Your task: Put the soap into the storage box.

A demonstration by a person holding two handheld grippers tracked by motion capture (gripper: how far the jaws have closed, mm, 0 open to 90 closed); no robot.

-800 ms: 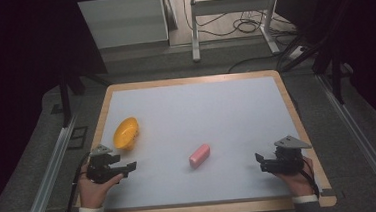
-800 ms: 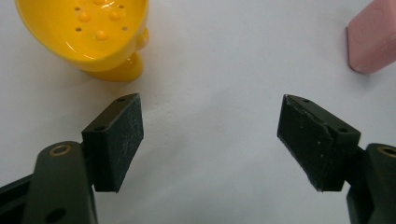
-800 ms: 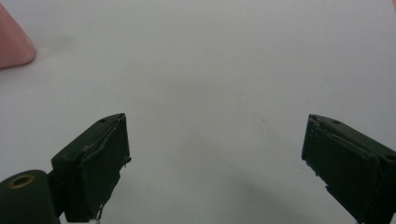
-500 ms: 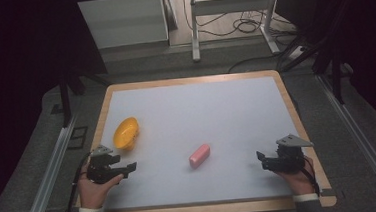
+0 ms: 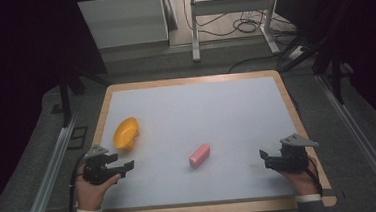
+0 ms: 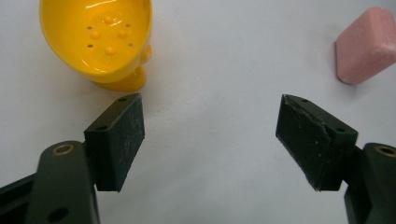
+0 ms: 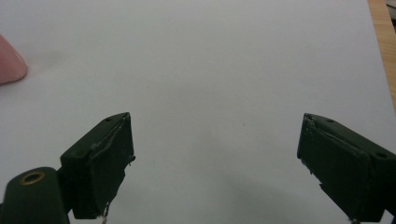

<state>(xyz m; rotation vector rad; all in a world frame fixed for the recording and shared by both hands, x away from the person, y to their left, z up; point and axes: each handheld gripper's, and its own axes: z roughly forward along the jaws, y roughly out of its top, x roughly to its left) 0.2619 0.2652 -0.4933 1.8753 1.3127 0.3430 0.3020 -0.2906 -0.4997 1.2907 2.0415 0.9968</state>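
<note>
A yellow soap dish (image 5: 126, 133) lies on its side at the left of the white tabletop (image 5: 201, 115); the left gripper view shows its studded inside (image 6: 100, 42) up close. A pink soap bar (image 5: 199, 155) rests near the table's middle, also at the top right of the left gripper view (image 6: 366, 46) and as a pink edge in the right gripper view (image 7: 10, 63). My left gripper (image 5: 126, 167) sits low at the front left, just below the dish, open with nothing between its jaws (image 6: 210, 135). My right gripper (image 5: 263, 160) is at the front right, open and empty (image 7: 215, 158).
A wooden rim (image 5: 297, 123) frames the tabletop. Metal rails (image 5: 50, 171) run along both sides of the table. A white desk frame (image 5: 229, 13) and cables stand on the floor behind.
Both hands have shifted only slightly; the dish and the soap bar lie where they were.
</note>
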